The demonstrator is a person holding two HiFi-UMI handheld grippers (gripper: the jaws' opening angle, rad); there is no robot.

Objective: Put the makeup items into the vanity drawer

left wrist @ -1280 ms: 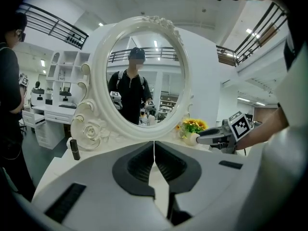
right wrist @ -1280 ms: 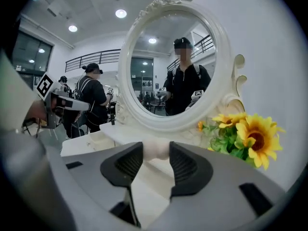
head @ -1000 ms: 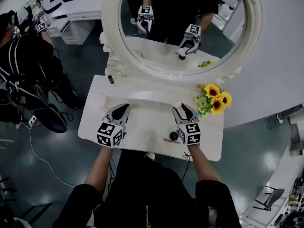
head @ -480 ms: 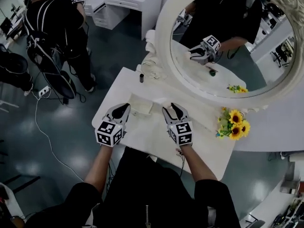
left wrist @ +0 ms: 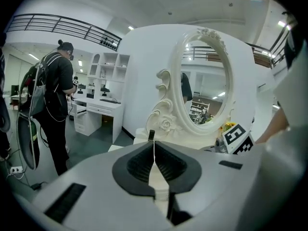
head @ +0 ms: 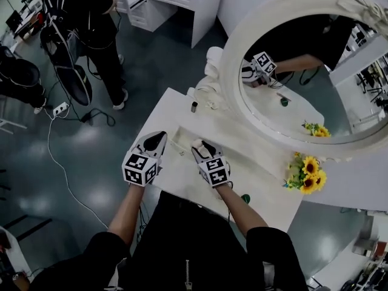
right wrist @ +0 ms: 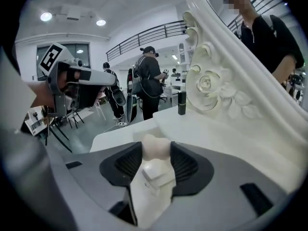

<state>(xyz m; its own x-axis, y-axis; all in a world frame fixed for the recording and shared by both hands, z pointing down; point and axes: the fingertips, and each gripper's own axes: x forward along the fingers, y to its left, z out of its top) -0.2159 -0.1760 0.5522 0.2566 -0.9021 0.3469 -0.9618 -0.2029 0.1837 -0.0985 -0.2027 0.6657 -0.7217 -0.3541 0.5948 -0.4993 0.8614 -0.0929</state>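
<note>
My right gripper [head: 199, 144] is over the left half of the white vanity top [head: 267, 180]. Its jaws hold a pale, rounded makeup sponge [right wrist: 156, 147], and the pads touch it on both sides. They have just been opening a little, with the sponge still between them. My left gripper [head: 159, 137] hovers just to the left, shut and empty [left wrist: 154, 150]. Between the two gripper tips lies a shallow open compartment [head: 181, 139] in the table top. A dark lipstick tube [head: 194, 107] stands upright by the mirror's base. A small green item [head: 245, 198] lies near the front edge.
The big oval mirror [head: 303, 71] with its carved frame rises right behind the table. Sunflowers [head: 309, 174] stand at the right. A person in black [head: 91, 17] stands on the floor to the far left, with cables and white desks beyond.
My right gripper has swung from the front right, near the green item, leftward across the table to a spot next to my left gripper. The left gripper has shifted towards the table's left end.
</note>
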